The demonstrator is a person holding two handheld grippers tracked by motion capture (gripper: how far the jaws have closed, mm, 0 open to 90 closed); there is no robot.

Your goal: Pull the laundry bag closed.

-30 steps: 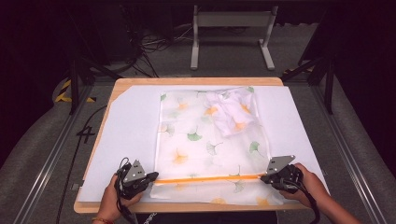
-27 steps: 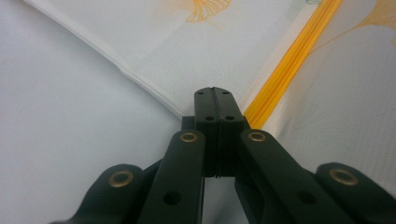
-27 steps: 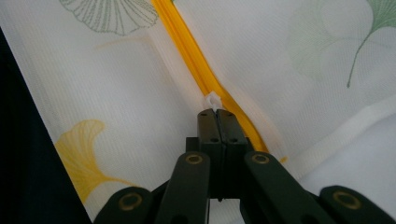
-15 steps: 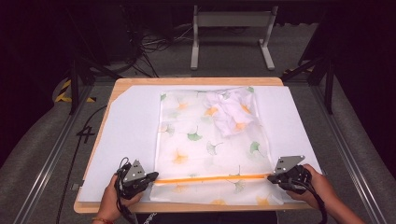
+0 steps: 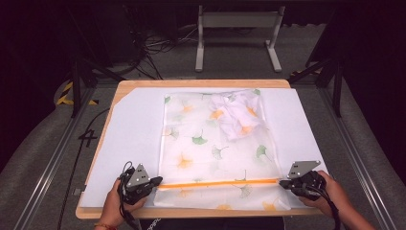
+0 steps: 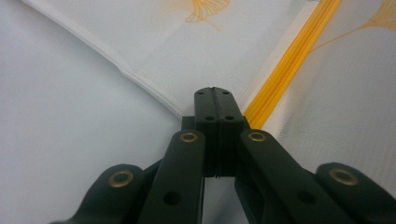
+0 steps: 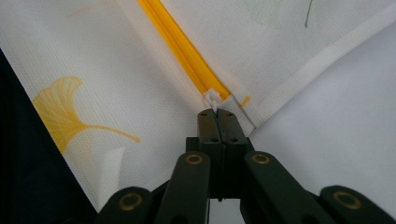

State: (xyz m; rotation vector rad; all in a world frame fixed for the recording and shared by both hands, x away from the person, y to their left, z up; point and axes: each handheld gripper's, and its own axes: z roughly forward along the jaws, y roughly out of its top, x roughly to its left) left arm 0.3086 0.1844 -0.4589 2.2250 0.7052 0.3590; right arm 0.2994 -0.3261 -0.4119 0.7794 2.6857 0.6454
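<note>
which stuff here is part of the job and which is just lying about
In the job:
- mesh zipper bag
- orange zipper
- white zipper pull
- left tongs
- right tongs

Lying about:
- white table cover
- metal stand
- floor cables

The high view looks forward and down from above the person's side onto the whole table (image 5: 100,143), standing well back. The left gripper view rides low on the left gripper (image 6: 215,95) and looks along its closed jaws, very close to the bag (image 6: 243,42). The right gripper view does likewise on the right gripper (image 7: 217,114). All three views share the bag's orange zipper (image 5: 218,182), each gripper view taking one end.
</note>
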